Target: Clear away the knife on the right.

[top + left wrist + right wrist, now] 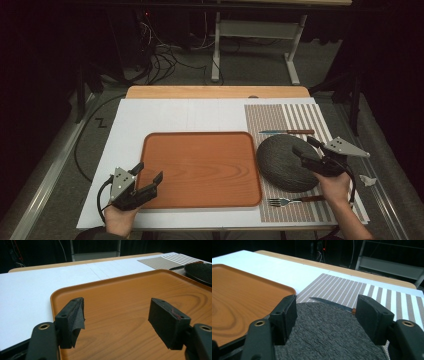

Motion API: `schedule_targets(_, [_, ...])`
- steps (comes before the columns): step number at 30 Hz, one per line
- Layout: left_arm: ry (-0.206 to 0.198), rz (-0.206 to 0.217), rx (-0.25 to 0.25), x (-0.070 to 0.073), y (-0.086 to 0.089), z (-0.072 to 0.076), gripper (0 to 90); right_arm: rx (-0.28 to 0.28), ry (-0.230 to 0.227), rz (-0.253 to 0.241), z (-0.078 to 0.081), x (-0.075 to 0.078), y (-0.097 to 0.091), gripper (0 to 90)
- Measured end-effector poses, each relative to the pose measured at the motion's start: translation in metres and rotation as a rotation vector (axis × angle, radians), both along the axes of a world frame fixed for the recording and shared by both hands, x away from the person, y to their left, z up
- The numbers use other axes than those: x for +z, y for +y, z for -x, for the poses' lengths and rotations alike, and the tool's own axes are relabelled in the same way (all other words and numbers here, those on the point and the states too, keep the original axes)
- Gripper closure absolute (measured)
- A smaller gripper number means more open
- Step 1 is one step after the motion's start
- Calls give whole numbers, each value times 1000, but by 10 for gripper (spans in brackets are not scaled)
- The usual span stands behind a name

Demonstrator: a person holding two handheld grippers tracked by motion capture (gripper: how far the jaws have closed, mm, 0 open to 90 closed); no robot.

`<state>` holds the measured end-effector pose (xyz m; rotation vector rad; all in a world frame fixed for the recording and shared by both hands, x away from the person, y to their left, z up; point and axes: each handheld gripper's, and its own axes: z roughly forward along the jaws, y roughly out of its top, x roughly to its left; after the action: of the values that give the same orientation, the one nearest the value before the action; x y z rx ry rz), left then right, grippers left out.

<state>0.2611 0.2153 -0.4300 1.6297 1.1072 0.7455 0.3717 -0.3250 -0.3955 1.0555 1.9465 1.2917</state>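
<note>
Your left hand (118,216) comes in from the bottom edge at the near left corner of the white board, wrist low, with the left gripper (150,176) angled forward and to the right over the near left corner of the tray (200,167). Its jaws stand wide apart with nothing between them; in the left gripper view they hang just above the tray's wood-grain floor, inside the raised rim, and I cannot tell whether they touch it. The pad on one jaw looks loose and peeled at its edge. Your right hand (334,187) reaches in from the bottom right, forearm slanting inward, and the right gripper (303,154) points left and away from you over the right side of the plate (282,162). Its jaws are also spread wide and grip nothing; in the right gripper view they straddle the plate's rough dark surface, with the near rim below them, and contact is not clear. The plate is round and dark, lying flat on the striped mat (295,120), just beside the tray's right edge. The tray is a rounded rectangle whose long axis runs left to right across the board. Beyond the plate the knife (286,132) lies left to right, blade to the left and handle to the right. On your side of the plate the fork (292,200) also lies left to right, tines pointing left toward the tray.
</note>
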Motion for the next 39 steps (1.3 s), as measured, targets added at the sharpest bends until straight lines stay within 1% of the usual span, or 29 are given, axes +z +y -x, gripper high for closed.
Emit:
schedule_targets(2, [0,0,-2,0,0,0,293,-2,-1,19,-3,1,-1,363])
schedule_targets(6, [-5,-3,-8,0,0,1,295,-7,1,30,-7,2,-3,366])
schedule_targets(9, [-3,-2,-8,0,0,0,295,-9,14,36,-10,2,-5,365])
schedule_targets(10, [-2,-1,-7,0,0,0,295,-10,37,45,-14,1,-5,363])
schedule_targets(12, [-2,-2,-8,0,0,0,295,-13,47,50,-16,2,-6,359])
schedule_targets(19, [-3,-3,-7,0,0,1,295,-16,55,55,-26,8,-8,360])
schedule_targets(22, [-1,-3,-7,0,0,0,295,-14,75,62,-32,9,-8,362])
schedule_targets(26, [0,-3,-6,0,0,0,295,-11,84,73,-39,10,-7,363])
schedule_targets(33, [3,4,-1,0,1,0,294,-16,117,79,-50,5,-6,374])
schedule_targets(36, [4,3,-3,0,1,0,294,-15,135,94,-56,7,-6,375])
schedule_targets(39, [5,4,-2,0,1,0,294,-15,142,98,-62,10,-6,375])
